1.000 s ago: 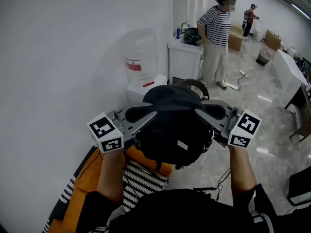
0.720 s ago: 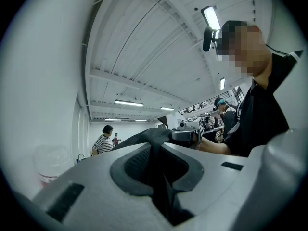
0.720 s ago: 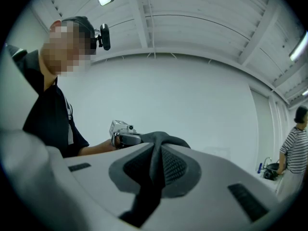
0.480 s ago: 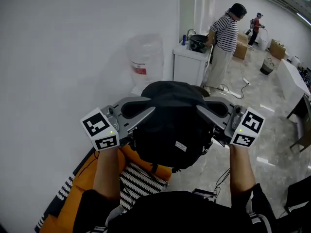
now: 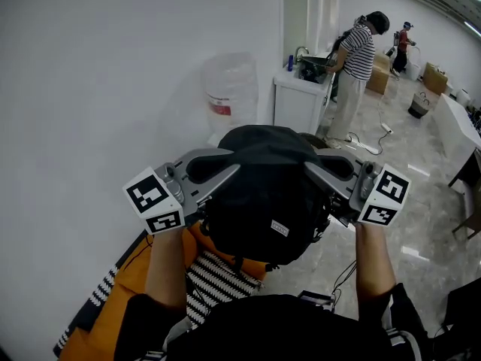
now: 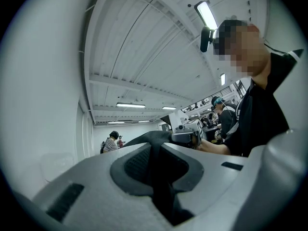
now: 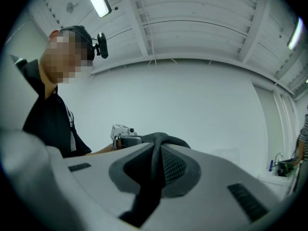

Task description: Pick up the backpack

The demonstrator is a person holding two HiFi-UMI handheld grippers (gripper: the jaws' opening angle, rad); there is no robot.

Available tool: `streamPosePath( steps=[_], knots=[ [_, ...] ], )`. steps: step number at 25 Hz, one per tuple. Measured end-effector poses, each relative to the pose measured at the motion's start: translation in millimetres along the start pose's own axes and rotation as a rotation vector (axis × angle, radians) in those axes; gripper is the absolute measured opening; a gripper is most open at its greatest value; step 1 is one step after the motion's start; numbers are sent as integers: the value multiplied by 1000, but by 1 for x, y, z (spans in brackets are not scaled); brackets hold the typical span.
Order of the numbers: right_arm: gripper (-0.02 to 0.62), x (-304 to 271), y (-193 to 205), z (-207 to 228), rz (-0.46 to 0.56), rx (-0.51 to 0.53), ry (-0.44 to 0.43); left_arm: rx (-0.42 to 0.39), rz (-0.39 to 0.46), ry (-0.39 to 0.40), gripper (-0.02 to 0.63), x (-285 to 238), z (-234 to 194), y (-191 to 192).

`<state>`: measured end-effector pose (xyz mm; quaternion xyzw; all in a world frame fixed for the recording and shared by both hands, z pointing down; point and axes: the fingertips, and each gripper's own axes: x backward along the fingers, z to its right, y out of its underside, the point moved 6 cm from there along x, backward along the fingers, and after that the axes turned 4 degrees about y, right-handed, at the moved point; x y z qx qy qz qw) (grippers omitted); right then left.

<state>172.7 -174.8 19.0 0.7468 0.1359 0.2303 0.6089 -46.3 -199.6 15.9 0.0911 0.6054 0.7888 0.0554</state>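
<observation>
As the bag hangs between the two tools, change since a second ago: the backpack (image 5: 263,201) and both grippers sit higher in the frame. The white base under the water jug, plain to see back then, is now hidden behind the bag.
Change at the back: the person in the striped shirt (image 5: 359,59) stood facing this way a second ago. That person is now turned to the white counter (image 5: 299,104), farther off at the upper right.
Backpack: black and rounded, dead centre of the head view, off the floor, in front of the white wall (image 5: 90,89).
Left gripper (image 5: 229,173): clenched on a black strap (image 6: 161,186) of the backpack, which runs right between its pads in its own view.
Right gripper (image 5: 314,173): same story, clamped tight on a second strap (image 7: 149,182) at the bag's other side.
Containers: the water jug (image 5: 229,89) is translucent and upside down at upper centre, and what is in it cannot be told. Something dark sits on top of the counter. A dark bucket (image 5: 417,105) stands on the floor at the far right, its inside out of sight.
Lower left: an orange cloth (image 5: 120,292) with a black-and-white striped piece lies under the left forearm.
Count: one backpack, two grippers, two marker cubes (image 5: 154,200), one jug and one bucket. There are two people at the back of the head view, the second being a small figure in red (image 5: 406,37).
</observation>
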Motion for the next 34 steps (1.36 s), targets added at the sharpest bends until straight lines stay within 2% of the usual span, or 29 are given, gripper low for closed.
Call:
streamPosePath(
  steps=[12, 21, 29, 34],
  knots=[
    [41, 18, -4, 3, -4, 0, 4, -23, 22, -25, 55, -15, 13, -1],
    [43, 53, -4, 7, 6, -34, 16, -16, 48, -8, 55, -43, 31, 1],
    [41, 91, 23, 12, -29, -122, 77, 75, 61, 55, 55, -74, 41, 35],
    [41, 101, 44, 40, -9, -68, 76, 40, 74, 64, 55, -101, 26, 61]
  ],
)
